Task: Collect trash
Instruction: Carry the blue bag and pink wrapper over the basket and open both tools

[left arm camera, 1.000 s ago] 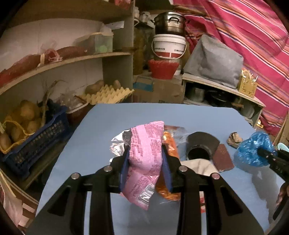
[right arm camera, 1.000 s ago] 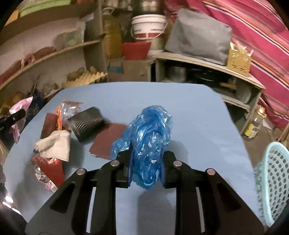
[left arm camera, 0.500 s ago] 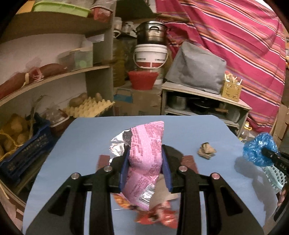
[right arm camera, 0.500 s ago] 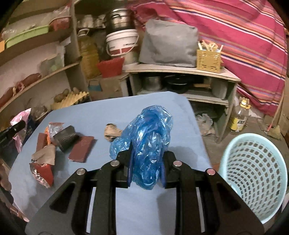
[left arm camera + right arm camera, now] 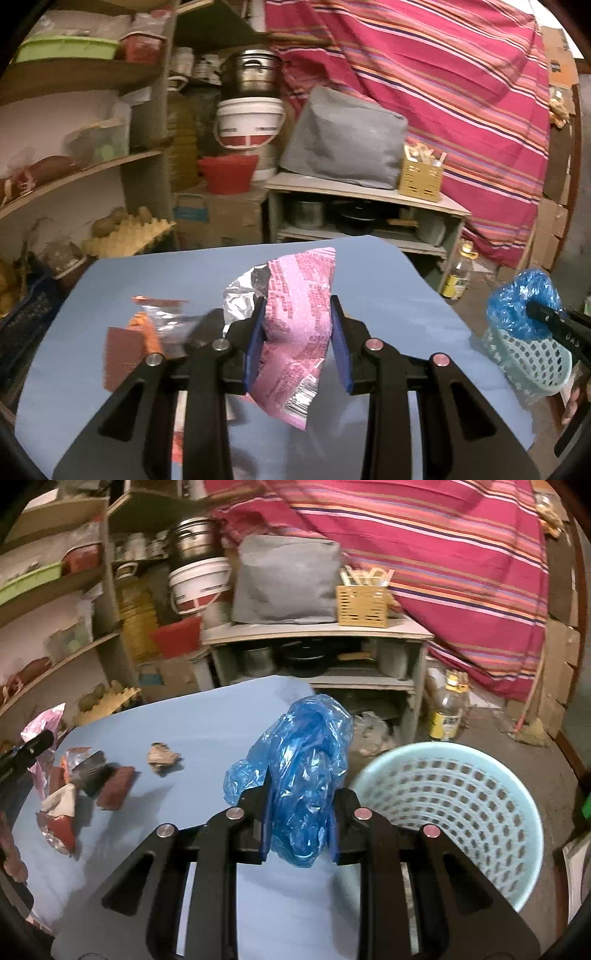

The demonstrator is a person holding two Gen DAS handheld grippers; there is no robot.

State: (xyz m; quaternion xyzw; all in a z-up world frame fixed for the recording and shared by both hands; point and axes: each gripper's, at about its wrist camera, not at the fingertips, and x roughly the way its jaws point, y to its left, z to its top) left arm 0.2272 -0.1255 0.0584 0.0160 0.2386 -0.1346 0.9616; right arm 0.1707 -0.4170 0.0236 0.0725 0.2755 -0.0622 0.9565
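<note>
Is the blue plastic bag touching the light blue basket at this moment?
Cannot tell. In the right wrist view the blue plastic bag, clamped in the right tool, overlaps the basket rim; no gap or contact shows plainly.

Each matte black plastic hand-held gripper (image 5: 299,347) (image 5: 298,827) is built from angled linkage arms, joined by round silver screws (image 5: 373,344), with blue-padded fingers (image 5: 341,354).

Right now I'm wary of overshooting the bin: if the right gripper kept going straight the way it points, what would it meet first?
Probably the blue table near its far edge, not the basket, which sits off to the right. The right gripper grips the blue plastic bag; depth is uncertain.
</note>
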